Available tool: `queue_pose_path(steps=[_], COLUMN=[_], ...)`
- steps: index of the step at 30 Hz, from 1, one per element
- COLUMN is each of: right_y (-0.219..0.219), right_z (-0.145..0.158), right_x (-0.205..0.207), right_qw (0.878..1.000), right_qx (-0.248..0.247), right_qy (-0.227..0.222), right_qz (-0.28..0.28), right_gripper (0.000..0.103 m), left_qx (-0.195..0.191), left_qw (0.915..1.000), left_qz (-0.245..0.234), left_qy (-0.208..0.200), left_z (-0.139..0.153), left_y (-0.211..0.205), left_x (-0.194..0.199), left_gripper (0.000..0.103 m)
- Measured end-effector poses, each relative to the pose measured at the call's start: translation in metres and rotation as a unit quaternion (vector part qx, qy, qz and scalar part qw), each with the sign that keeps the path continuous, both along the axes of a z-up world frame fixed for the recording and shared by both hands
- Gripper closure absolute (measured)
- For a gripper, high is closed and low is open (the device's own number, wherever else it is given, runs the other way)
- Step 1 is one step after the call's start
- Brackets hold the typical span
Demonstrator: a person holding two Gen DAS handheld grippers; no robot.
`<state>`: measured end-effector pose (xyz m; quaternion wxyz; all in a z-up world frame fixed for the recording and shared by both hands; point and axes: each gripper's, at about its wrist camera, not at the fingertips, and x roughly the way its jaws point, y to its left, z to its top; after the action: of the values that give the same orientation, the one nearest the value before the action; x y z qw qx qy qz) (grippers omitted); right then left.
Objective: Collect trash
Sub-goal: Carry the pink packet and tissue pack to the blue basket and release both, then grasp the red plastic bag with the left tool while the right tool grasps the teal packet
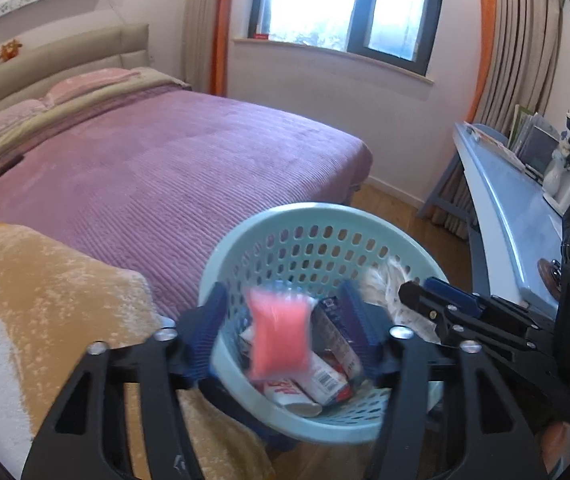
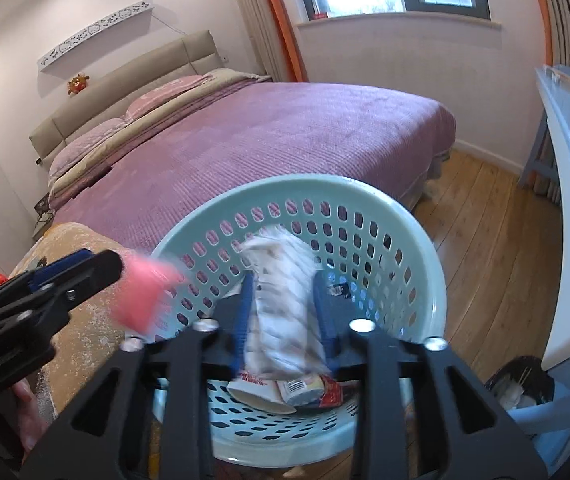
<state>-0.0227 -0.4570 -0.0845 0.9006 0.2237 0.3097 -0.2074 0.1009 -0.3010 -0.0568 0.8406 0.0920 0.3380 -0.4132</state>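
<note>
A pale green perforated basket (image 1: 325, 210) (image 2: 305, 184) sits tilted under both grippers. My left gripper (image 1: 287, 320) is open above it. A blurred pink packet (image 1: 279, 336) hangs loose between its blue fingers (image 1: 209, 332), with a gap on each side. In the right wrist view the same packet (image 2: 145, 292) shows in front of the left gripper (image 2: 85, 268). My right gripper (image 2: 283, 308) is open, and a blurred white patterned wrapper (image 2: 281, 300) lies between its fingers over the basket. A paper cup (image 2: 261, 394), a small carton (image 1: 335, 336) and other wrappers lie inside the basket.
A bed with a purple cover (image 1: 165, 160) fills the space behind the basket. A tan plush blanket (image 1: 45, 280) lies at the left. A blue desk (image 1: 505, 208) with a vase stands at the right, with wooden floor (image 2: 485, 260) and a blue chair (image 2: 537, 412) below it.
</note>
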Motion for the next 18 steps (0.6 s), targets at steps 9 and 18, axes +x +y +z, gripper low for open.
queue_pose_path(steps=[9,18], right_y=[0.025,0.093], right_z=[0.024,0.068], right_x=[-0.003,0.013], right_qw=[1.0,0.993], right_qx=[-0.01,-0.051], right_qy=[-0.017,-0.041], right_qz=[0.021,0.096], right_gripper=[0.051,0.051], left_qx=[-0.041,-0.074], left_qw=[0.9987,0.9943], left_qz=[0.021,0.077], left_qy=[0.021,-0.005], left_z=[0.017,0.045], left_y=[0.045,0.114], left_x=[-0.001,0.002], left_gripper=[0.033,0.033])
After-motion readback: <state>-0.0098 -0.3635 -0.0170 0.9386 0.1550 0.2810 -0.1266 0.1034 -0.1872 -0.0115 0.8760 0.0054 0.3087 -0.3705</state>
